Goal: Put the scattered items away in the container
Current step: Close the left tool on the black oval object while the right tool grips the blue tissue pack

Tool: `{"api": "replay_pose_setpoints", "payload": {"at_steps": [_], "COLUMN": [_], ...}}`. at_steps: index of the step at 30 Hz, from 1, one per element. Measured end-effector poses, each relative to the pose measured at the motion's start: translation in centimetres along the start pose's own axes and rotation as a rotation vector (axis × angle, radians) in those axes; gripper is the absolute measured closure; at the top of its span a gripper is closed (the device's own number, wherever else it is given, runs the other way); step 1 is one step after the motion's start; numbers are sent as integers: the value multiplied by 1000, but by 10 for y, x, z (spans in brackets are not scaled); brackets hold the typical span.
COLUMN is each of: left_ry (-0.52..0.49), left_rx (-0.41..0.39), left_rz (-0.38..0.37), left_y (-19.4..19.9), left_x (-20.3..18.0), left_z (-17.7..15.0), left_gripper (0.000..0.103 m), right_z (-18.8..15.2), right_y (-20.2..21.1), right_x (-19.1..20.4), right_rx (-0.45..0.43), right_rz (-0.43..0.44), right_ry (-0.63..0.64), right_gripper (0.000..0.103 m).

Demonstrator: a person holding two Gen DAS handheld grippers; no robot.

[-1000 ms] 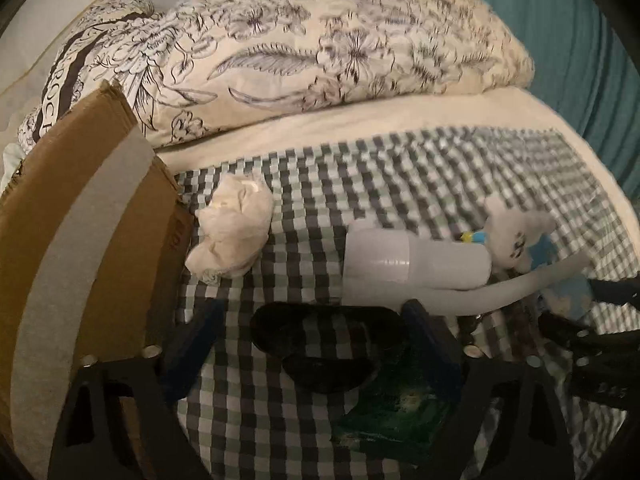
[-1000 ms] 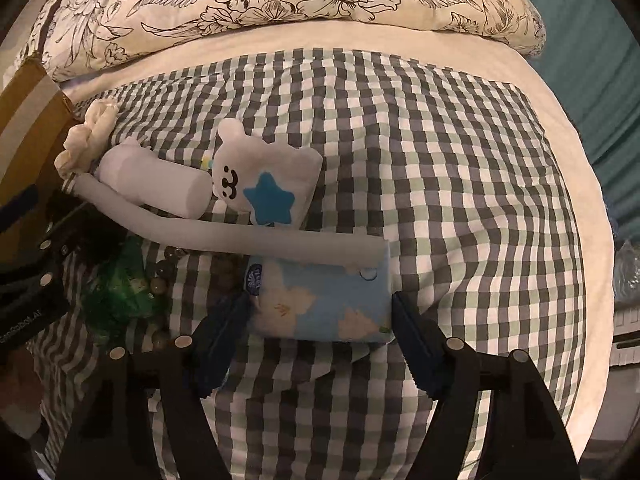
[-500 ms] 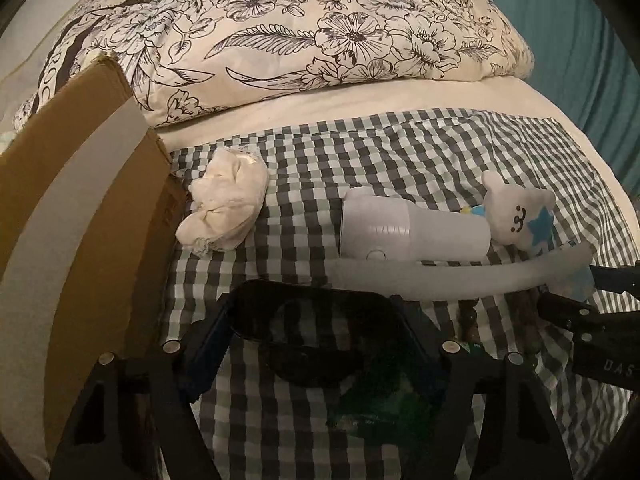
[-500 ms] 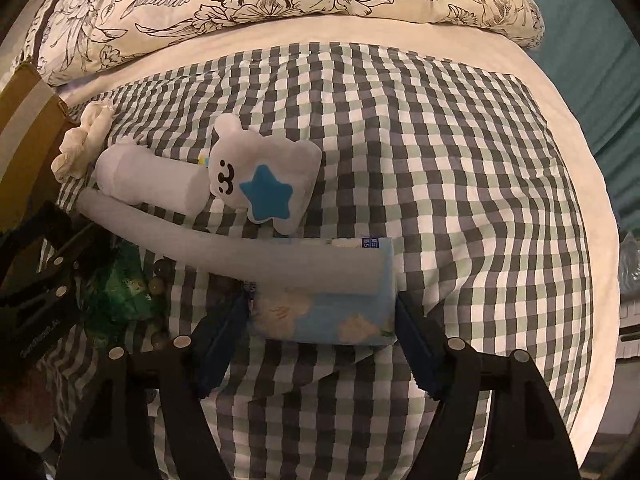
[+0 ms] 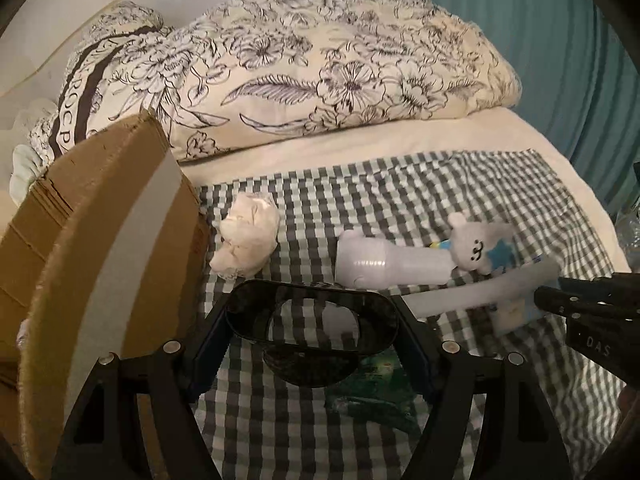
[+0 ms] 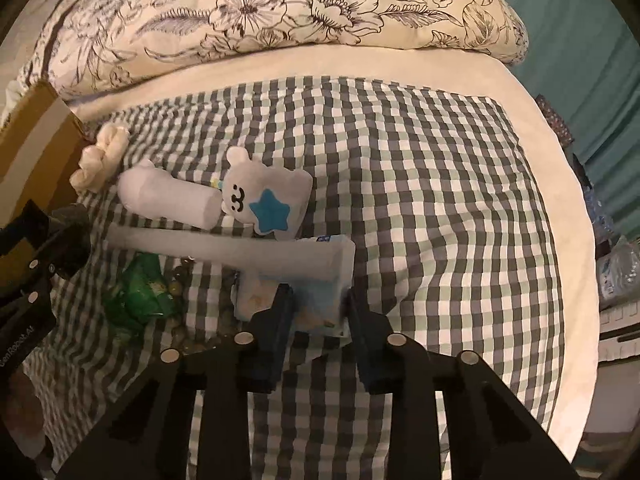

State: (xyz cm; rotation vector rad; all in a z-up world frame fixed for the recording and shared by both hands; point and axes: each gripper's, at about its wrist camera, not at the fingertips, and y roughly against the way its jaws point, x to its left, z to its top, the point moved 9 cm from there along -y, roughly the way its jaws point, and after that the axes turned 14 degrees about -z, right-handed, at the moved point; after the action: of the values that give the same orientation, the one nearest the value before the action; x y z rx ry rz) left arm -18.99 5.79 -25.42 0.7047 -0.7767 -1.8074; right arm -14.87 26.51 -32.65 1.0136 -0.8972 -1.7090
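My left gripper [image 5: 312,332] is shut on a dark plastic frame [image 5: 256,312] and holds it above the checked blanket, beside the cardboard box [image 5: 92,248]. My right gripper [image 6: 318,312] is shut on a light blue tissue pack [image 6: 316,280], with a long white strip [image 6: 224,248] lying across the pack. On the blanket lie a white bottle [image 6: 168,196], a bear plush with a blue star [image 6: 266,200], a cream cloth bundle [image 5: 246,236] and a green packet [image 6: 140,292].
A floral pillow [image 5: 320,68] lies at the head of the bed. A teal curtain [image 5: 540,40] hangs at the right. The checked blanket [image 6: 420,200] stretches out to the right of the items. Beads [image 6: 180,276] lie by the green packet.
My left gripper has closed on the dark frame and lifted it. My right gripper has moved in over the tissue pack and closed on it.
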Motion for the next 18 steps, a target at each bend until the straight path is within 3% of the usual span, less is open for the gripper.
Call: {"api": "replay_pose_setpoints", "payload": {"at_steps": [3,8,13,18], "left_ry": [8,16,30,25], "left_rx": [-17,-34,-54,-79], "left_rz": [-1,3,-9,-26], "left_y": [9,18,29,44], "left_x": [2,4,5,3], "left_z": [4,7,11,18], "left_gripper": [26,26,26,26], "right_z": [2,1,6,12], "right_y": [5,1,7,23], "right_x": [-6,-5,-6,-12], "right_rx": [-5,16,-9,-30], "right_rz": [22,34,39,67], "right_ry": [-26,-20,-25,-54], "right_gripper": [86,83,92,93]}}
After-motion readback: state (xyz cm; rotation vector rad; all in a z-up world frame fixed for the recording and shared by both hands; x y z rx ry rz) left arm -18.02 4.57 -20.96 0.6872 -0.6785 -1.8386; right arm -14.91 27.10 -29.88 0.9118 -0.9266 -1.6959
